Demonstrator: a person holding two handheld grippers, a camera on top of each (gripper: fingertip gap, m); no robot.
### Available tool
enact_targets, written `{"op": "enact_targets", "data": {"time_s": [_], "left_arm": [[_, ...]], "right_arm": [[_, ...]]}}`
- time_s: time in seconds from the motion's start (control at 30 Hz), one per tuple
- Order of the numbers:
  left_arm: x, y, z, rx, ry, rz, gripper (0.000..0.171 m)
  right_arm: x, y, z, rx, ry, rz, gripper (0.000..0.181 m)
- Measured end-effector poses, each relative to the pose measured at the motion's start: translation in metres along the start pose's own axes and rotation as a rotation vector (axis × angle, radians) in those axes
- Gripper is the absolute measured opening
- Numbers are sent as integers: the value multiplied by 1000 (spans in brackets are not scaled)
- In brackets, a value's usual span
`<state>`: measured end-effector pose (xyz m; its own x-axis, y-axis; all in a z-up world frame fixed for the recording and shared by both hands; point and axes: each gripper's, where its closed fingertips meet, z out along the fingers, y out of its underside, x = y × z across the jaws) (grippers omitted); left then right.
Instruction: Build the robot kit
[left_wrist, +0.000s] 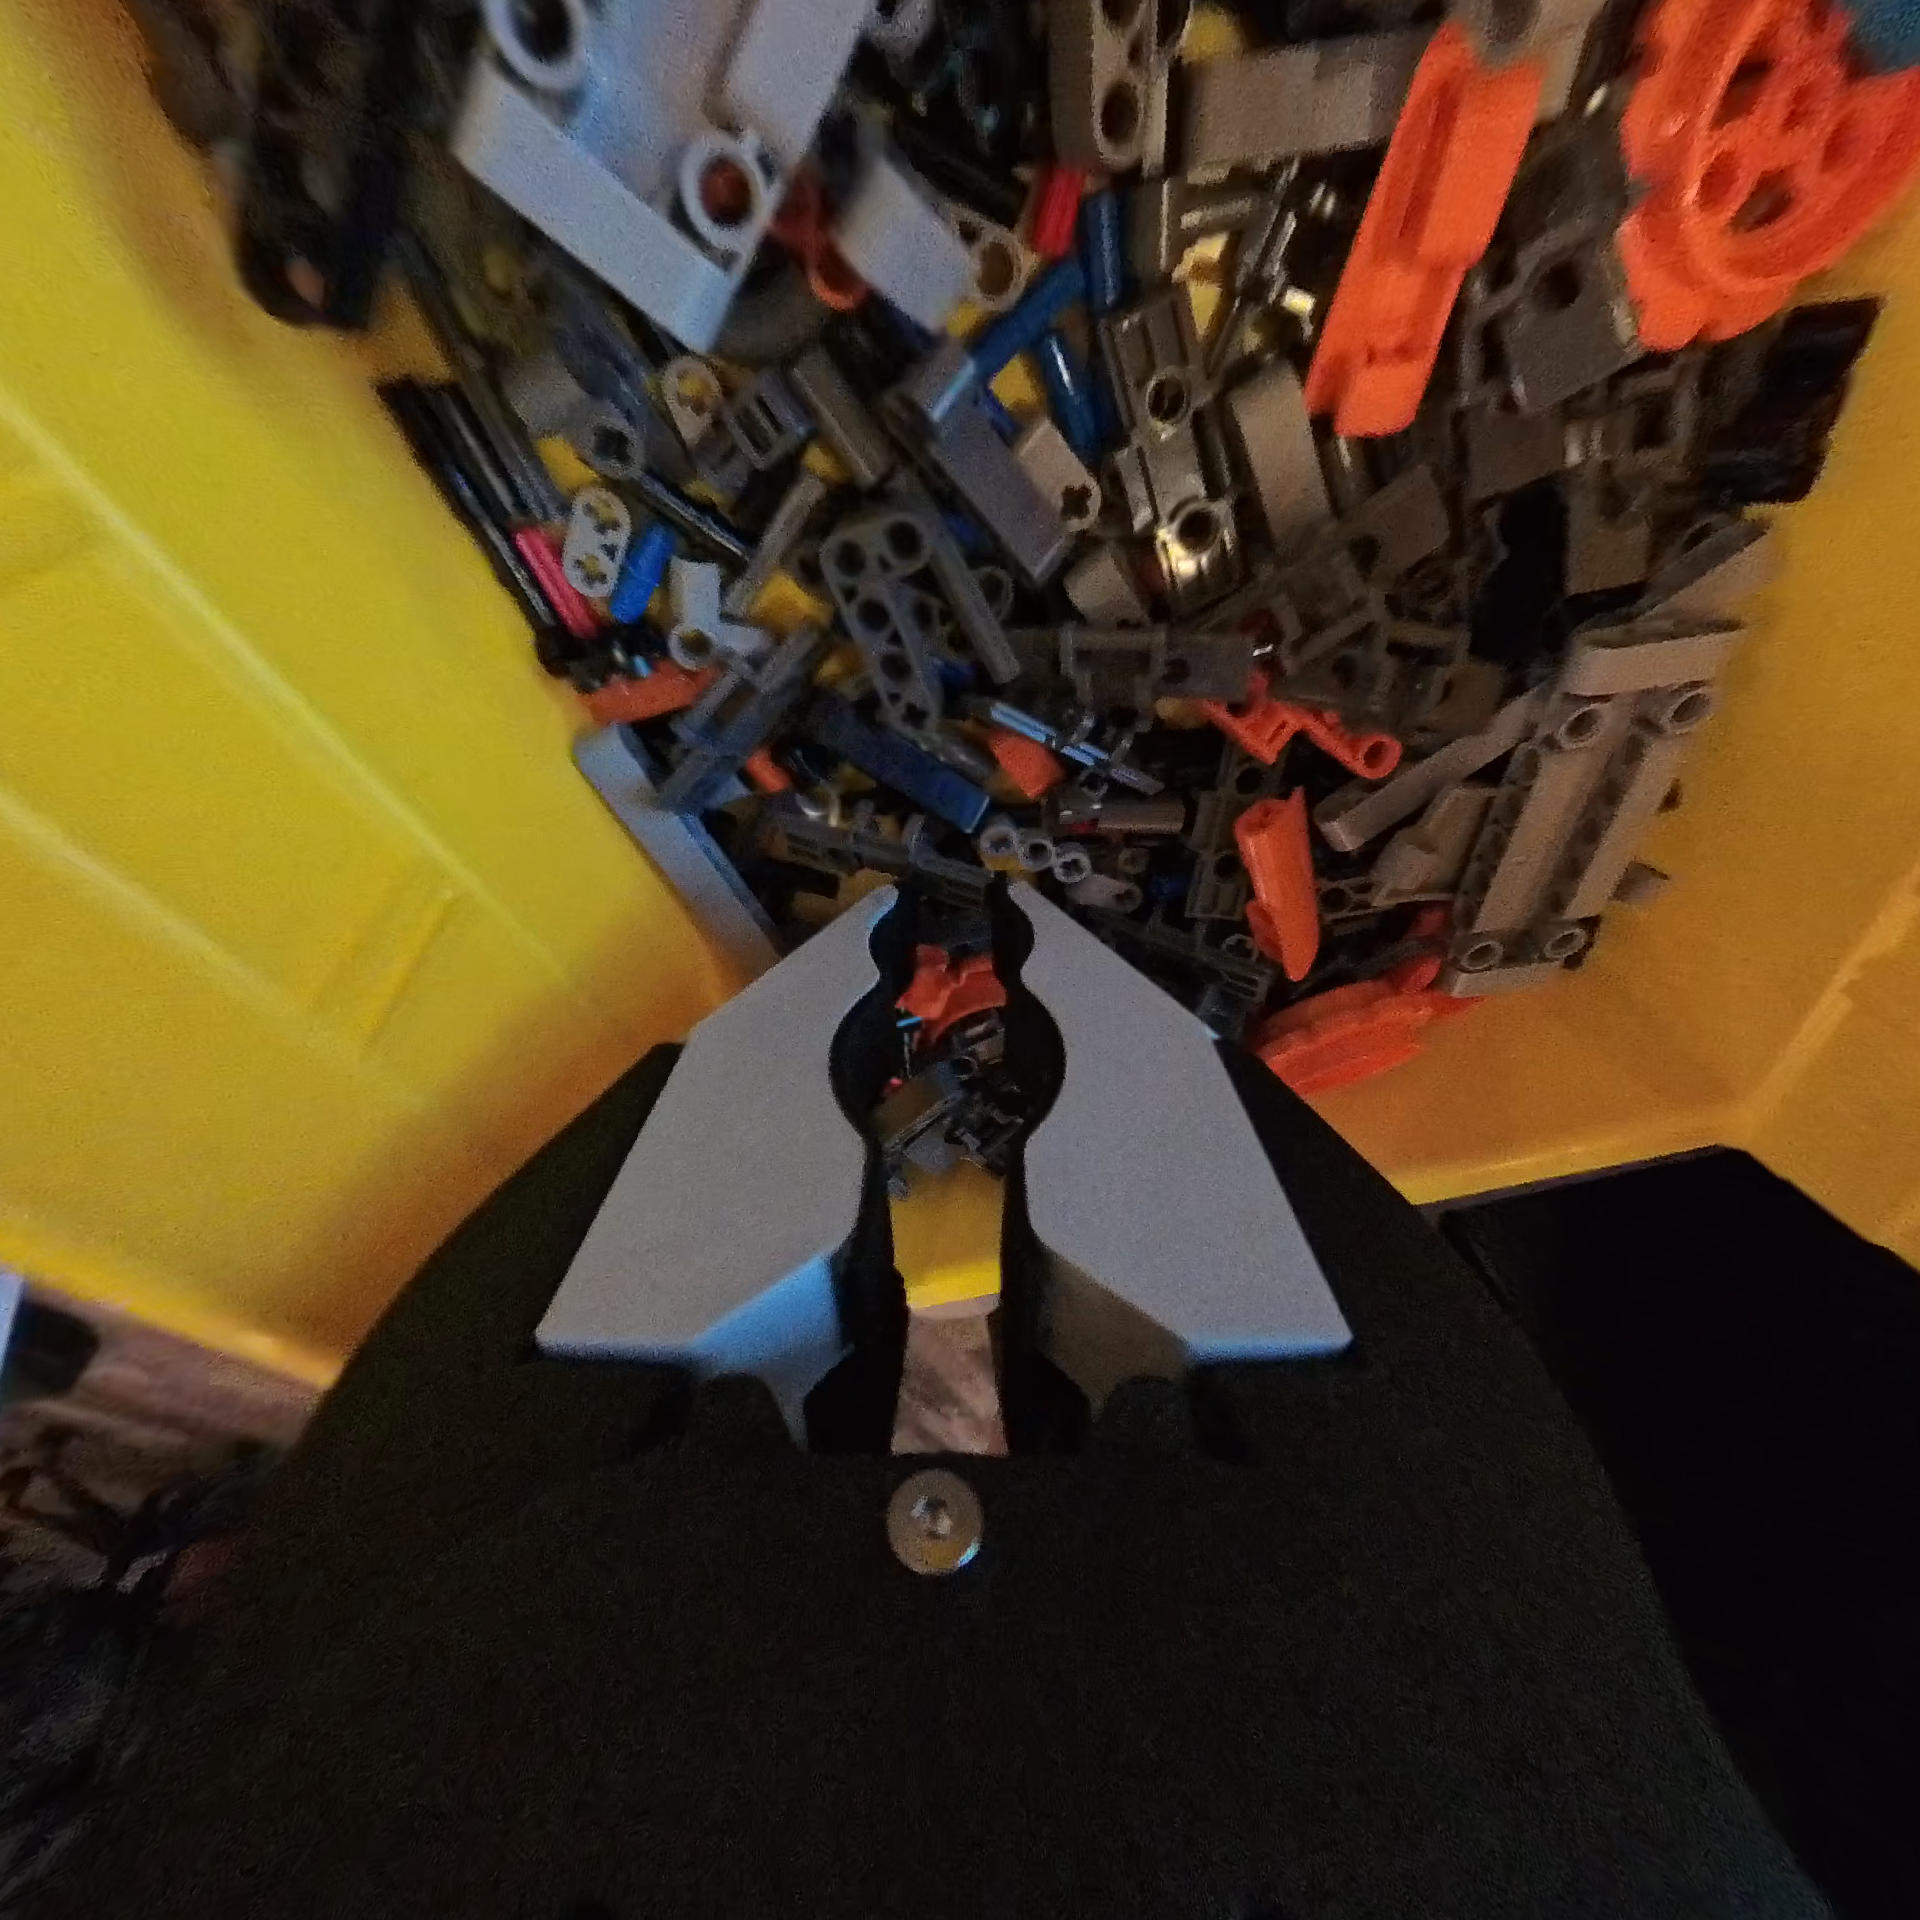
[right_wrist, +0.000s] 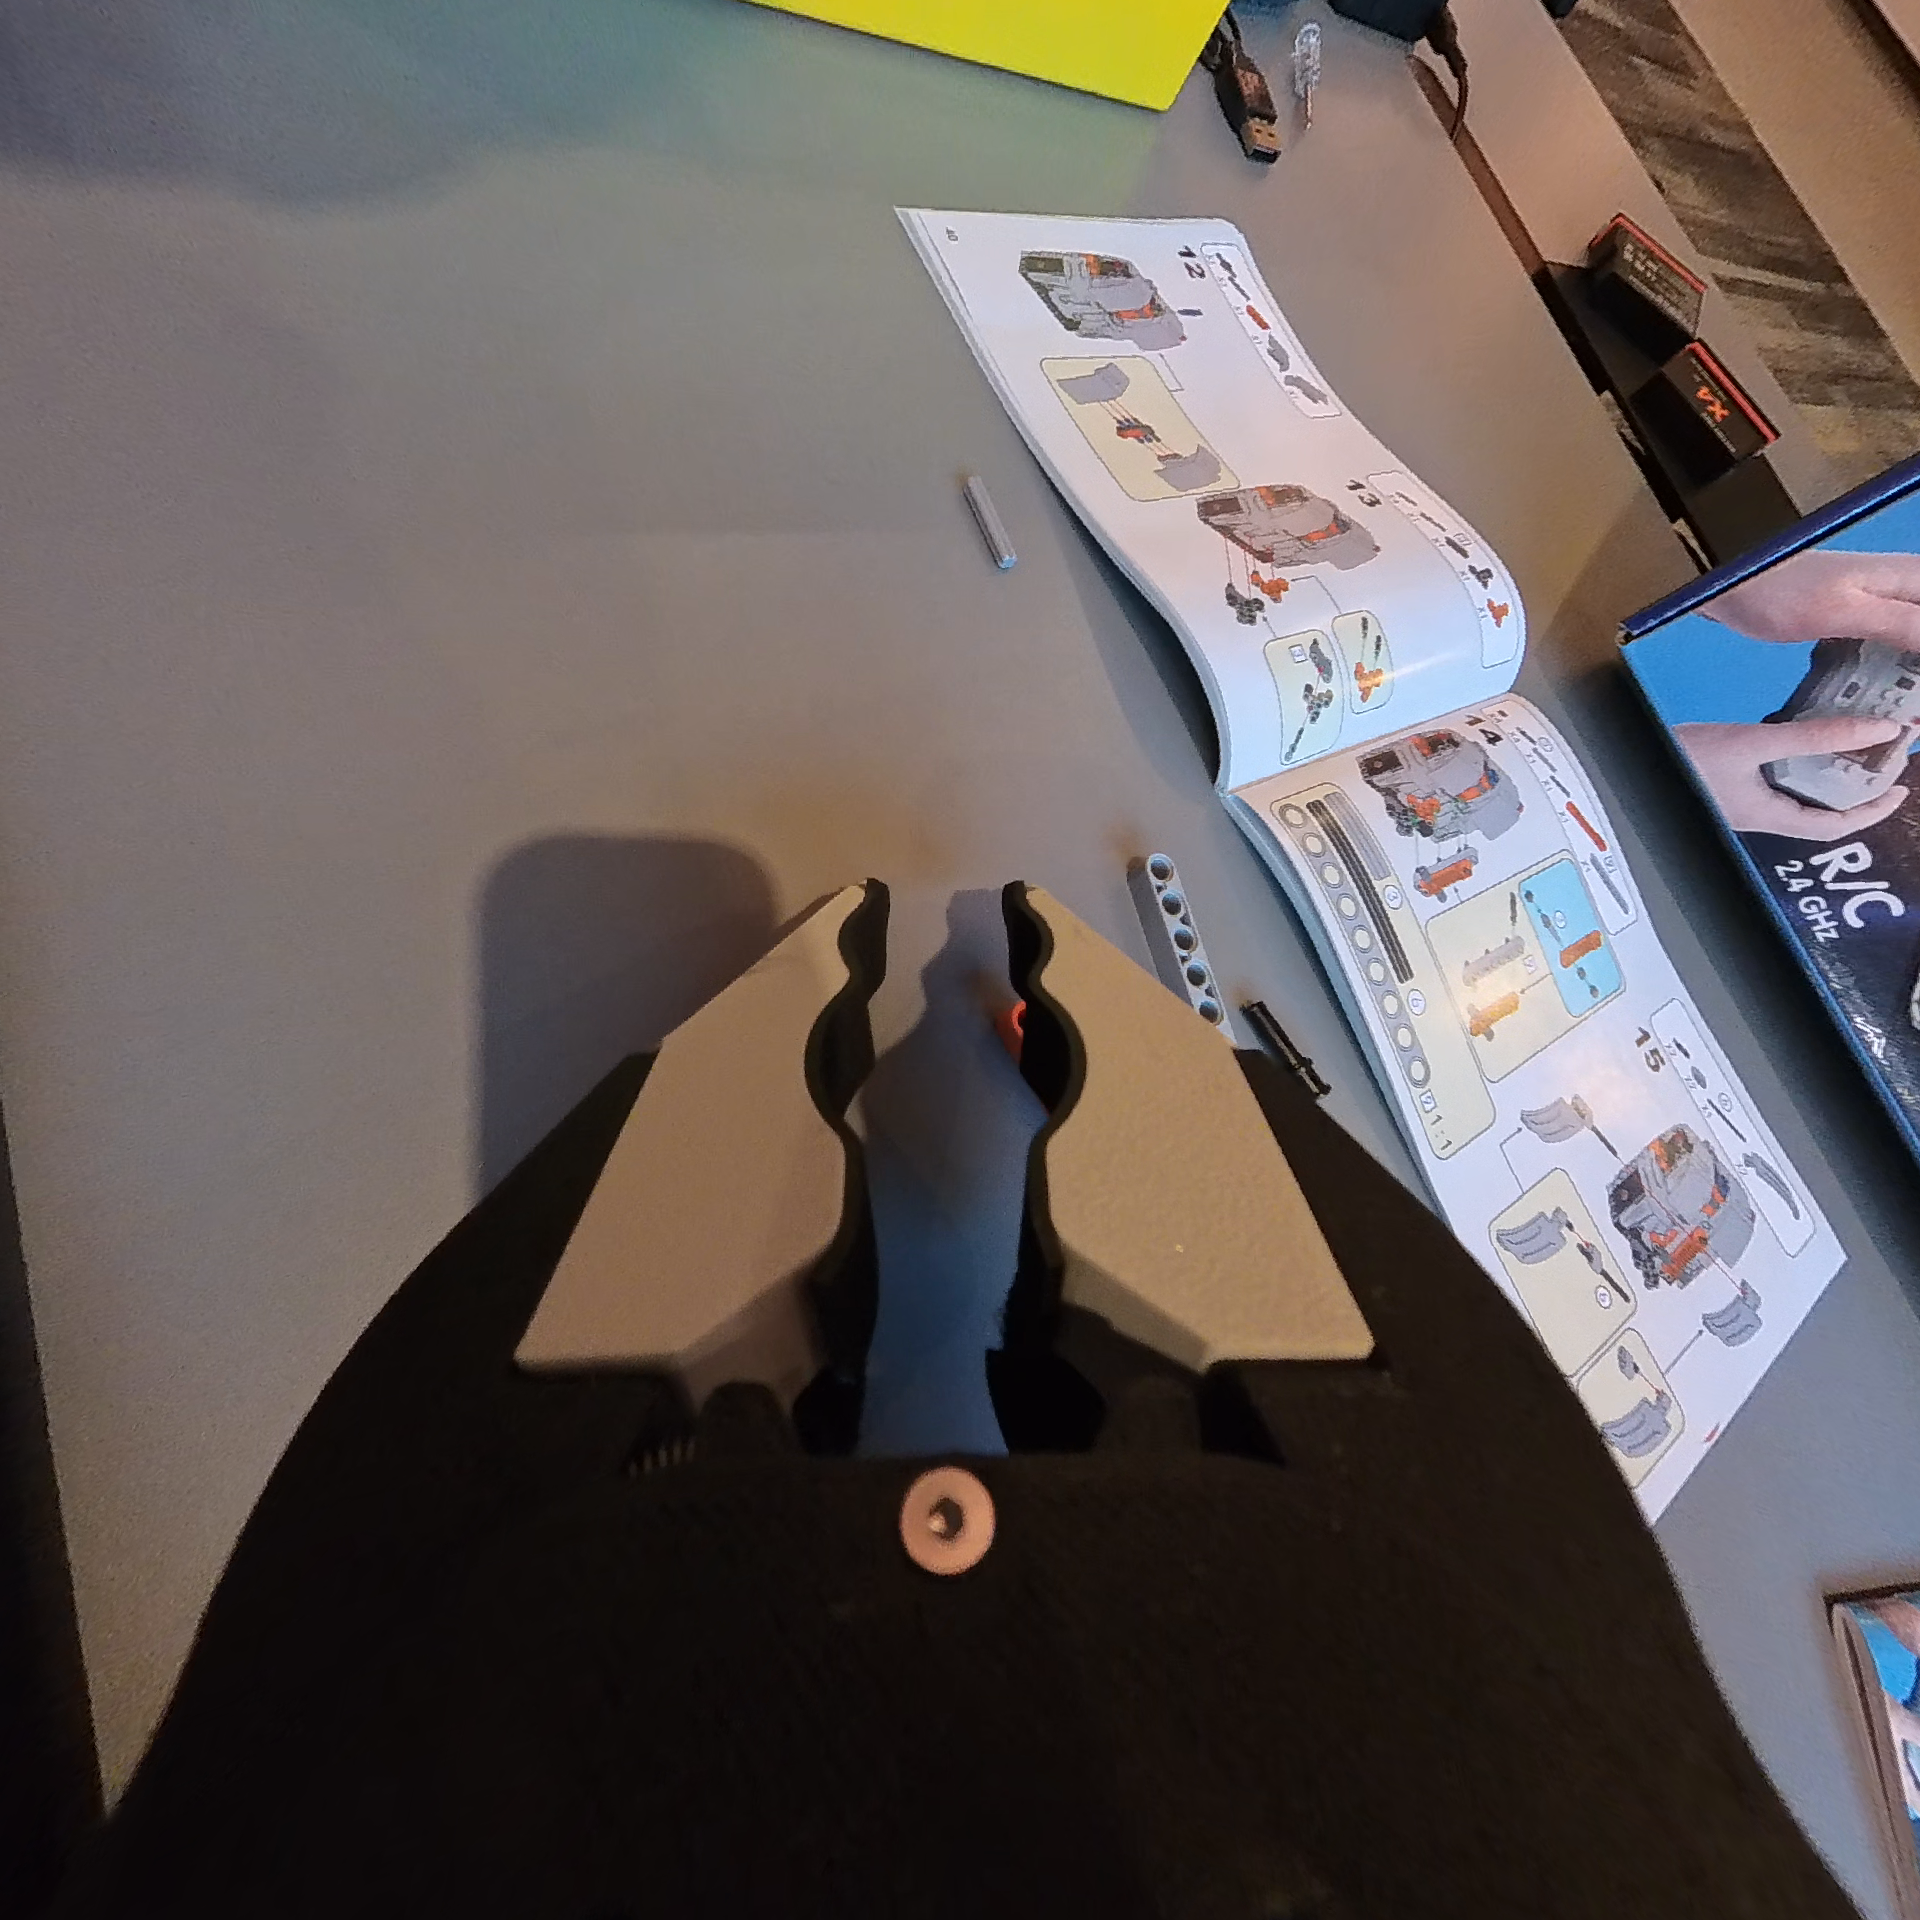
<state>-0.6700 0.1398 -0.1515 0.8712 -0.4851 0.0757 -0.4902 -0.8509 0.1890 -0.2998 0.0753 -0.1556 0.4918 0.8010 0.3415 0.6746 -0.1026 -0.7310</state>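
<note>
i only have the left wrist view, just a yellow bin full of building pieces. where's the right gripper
Observer: The right gripper hangs over a grey table, jaws apart, nothing clamped.
Operator: anything near it
Observer: A small orange piece lies on the table between the jaws, against the right one. Whether it touches, I cannot tell.
Operator: other parts out there
Observer: A light grey beam with holes lies just right of the jaws, a short black pin beside it, and a grey axle farther off.
Operator: any guide
Observer: An open instruction booklet lies to the right, its pages curling up, next to a blue box.
</note>
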Motion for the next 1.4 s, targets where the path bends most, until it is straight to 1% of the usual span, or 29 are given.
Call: {"op": "enact_targets", "data": {"time_s": [0.1,0.17,0.33,0.4,0.43,0.47,0.5,0.6,0.67,0.73,0.83,0.87,0.93,0.97,1.0,1.03,1.07,1.13,1.17,1.33,1.4], "left_arm": [[0,-21,-24,119,41,-7,9],[1,-33,-40,178,73,-10,9],[7,-55,-64,260,125,6,9],[8,-68,-72,304,131,25,11],[12,-76,-75,331,143,43,33],[15,-81,-76,348,157,49,63],[17,-80,-76,343,162,43,70],[9,-56,-65,251,96,-9,61],[8,-34,-53,149,100,-71,53],[9,-23,-42,70,108,-93,54],[19,-29,-27,7,161,-66,58],[21,-32,-22,-15,166,-57,64],[21,-37,-13,-47,153,-54,67],[20,-37,-8,-70,148,-60,68],[19,-33,-4,-112,130,-67,66],[22,-33,-2,-118,137,-67,68],[25,-33,-1,-128,156,-59,62],[34,-34,-2,-126,206,-50,44],[36,-32,-2,-131,213,-44,38],[30,-28,-4,-146,156,32,38],[27,-33,-7,-114,140,52,37]], "right_arm": [[0,0,0,2,0,3,21],[0,0,0,3,-1,6,21],[1,0,1,8,-2,16,21],[2,0,1,11,-3,25,21],[2,0,1,11,-4,28,21],[2,0,1,12,-4,29,21],[2,0,1,12,-3,27,21],[2,0,1,12,-2,25,21],[2,0,1,11,-3,29,21],[3,0,1,9,-2,30,21],[3,1,0,2,5,23,21],[4,2,0,0,7,20,21],[4,2,0,-3,11,18,21],[5,2,0,-4,12,19,21],[5,3,0,-5,12,20,21],[5,3,0,-5,14,22,21],[6,3,0,-7,15,23,21],[7,3,0,-9,19,24,21],[7,4,0,-9,20,27,21],[10,5,1,-10,28,36,21],[11,5,1,-11,32,36,21]]}}
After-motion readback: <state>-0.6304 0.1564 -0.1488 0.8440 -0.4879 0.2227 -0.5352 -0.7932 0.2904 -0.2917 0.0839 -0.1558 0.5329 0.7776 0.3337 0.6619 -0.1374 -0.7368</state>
